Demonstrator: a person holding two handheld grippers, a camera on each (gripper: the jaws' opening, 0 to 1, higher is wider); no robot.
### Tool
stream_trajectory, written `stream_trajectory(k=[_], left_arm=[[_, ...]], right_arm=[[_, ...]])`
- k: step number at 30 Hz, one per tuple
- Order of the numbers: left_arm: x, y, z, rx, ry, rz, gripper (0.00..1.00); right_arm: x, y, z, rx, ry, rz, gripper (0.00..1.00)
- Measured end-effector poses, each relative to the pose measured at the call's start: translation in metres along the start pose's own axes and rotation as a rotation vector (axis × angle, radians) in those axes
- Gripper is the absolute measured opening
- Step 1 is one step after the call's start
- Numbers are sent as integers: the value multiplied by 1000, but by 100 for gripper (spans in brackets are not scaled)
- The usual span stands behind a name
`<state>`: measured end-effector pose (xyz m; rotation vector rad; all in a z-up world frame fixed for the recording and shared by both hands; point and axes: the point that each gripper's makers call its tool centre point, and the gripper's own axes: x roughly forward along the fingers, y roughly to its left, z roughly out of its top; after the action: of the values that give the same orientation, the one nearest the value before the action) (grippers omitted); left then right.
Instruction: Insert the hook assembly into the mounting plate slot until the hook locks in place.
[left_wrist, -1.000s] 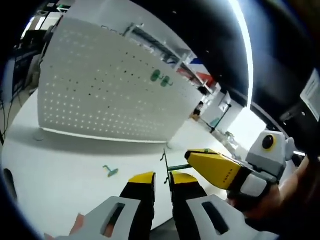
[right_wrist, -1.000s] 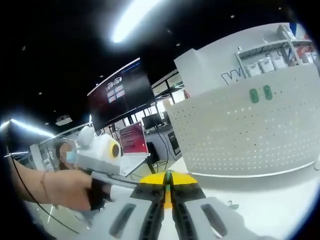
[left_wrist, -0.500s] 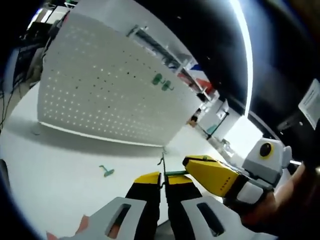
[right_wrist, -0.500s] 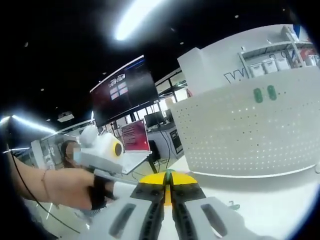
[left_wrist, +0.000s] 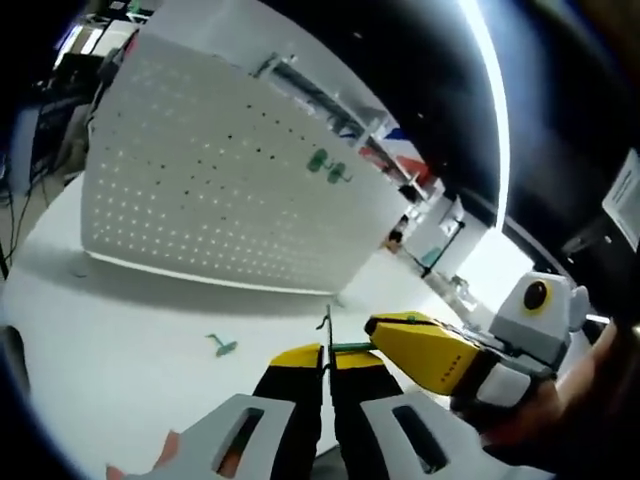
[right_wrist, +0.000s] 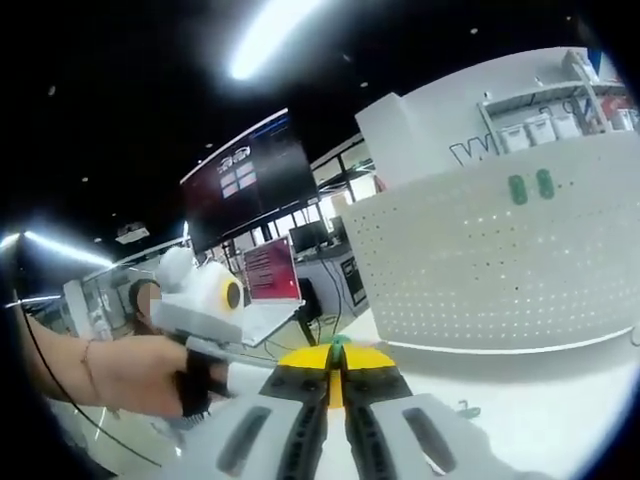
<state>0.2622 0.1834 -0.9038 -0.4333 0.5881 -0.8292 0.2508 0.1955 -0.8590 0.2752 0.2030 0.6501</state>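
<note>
Both claws meet above the white worktop (left_wrist: 120, 320). The left claw (left_wrist: 322, 357) pinches a thin metal hook (left_wrist: 326, 325); the right claw (right_wrist: 337, 357) clamps its green piece (right_wrist: 338, 345).

The pegboard (left_wrist: 220, 190) is white, dotted with even rows of small holes, some dark and some lit, and carries two green hooks (left_wrist: 327, 165). The surface (left_wrist: 110, 320) is white; a small green hook (left_wrist: 222, 346) lies on it. Both the left gripper (left_wrist: 323, 362) and the right gripper (right_wrist: 335, 362) have yellow-tipped black jaws on pale grey bodies. A green piece (left_wrist: 350, 347) sits between them.
</note>
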Motion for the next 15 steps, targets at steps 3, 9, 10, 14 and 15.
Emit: stream_trajectory(k=[3, 9, 10, 14, 15], left_arm=[[-1, 5, 1, 31, 0, 26, 1], [-7, 14, 3, 64, -7, 68, 1], [-8, 14, 4, 67, -11, 74, 1], [-6, 11, 7, 141, -18, 90, 1], [-5, 10, 8, 173, -18, 93, 1]], right_arm=[[-1, -1, 2, 38, 10, 19, 3], [-15, -7, 12, 90, 19, 53, 7], [-16, -8, 14, 89, 21, 54, 7], [-17, -5, 18, 131, 36, 93, 8], [-16, -4, 18, 130, 39, 97, 9]])
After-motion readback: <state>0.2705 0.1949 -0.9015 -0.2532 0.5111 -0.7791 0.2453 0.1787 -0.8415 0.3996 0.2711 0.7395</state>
